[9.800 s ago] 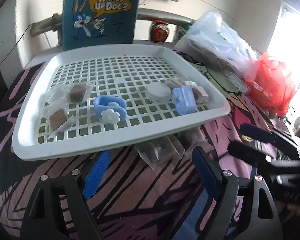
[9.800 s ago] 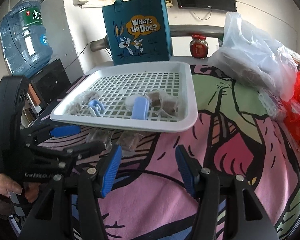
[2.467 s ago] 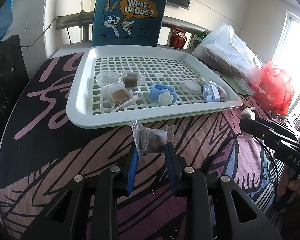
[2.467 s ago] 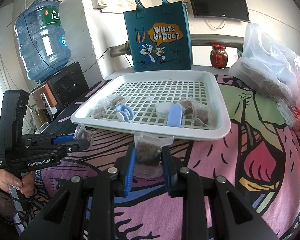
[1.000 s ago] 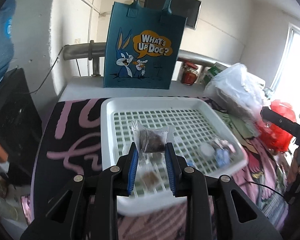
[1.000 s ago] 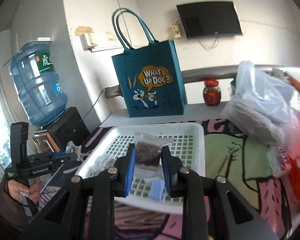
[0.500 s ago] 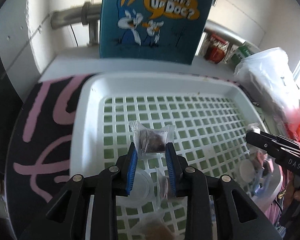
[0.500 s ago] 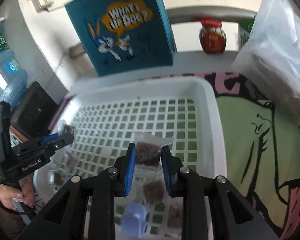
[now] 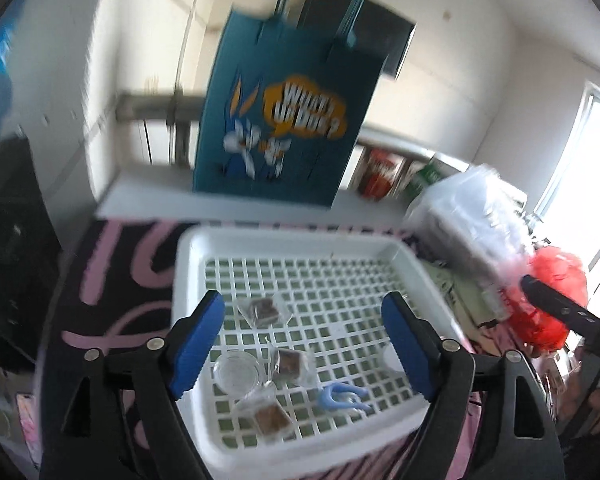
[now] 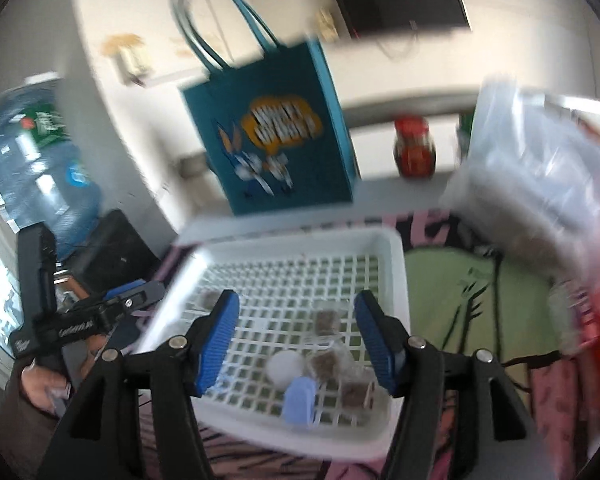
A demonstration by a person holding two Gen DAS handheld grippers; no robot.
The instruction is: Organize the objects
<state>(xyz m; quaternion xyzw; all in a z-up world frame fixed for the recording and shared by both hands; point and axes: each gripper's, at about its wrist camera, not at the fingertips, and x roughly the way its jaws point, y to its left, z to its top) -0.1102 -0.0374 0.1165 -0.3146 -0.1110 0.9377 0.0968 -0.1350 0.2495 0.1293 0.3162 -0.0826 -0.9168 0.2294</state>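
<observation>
A small clear packet with a brown square inside (image 9: pixel 262 309) lies in the middle of the white plastic grid tray (image 9: pixel 300 240). Another brown packet (image 10: pixel 326 322) lies low in the right wrist view. The left gripper (image 9: pixel 302 342) and right gripper (image 10: pixel 297 342) have just been opening; both jaws stand apart, pressing on nothing.

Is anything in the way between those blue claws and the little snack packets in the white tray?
Nothing visible. The left gripper and right gripper, jaws just opened, are empty above the white tray. A packet lies below the left, another packet below the right.
</observation>
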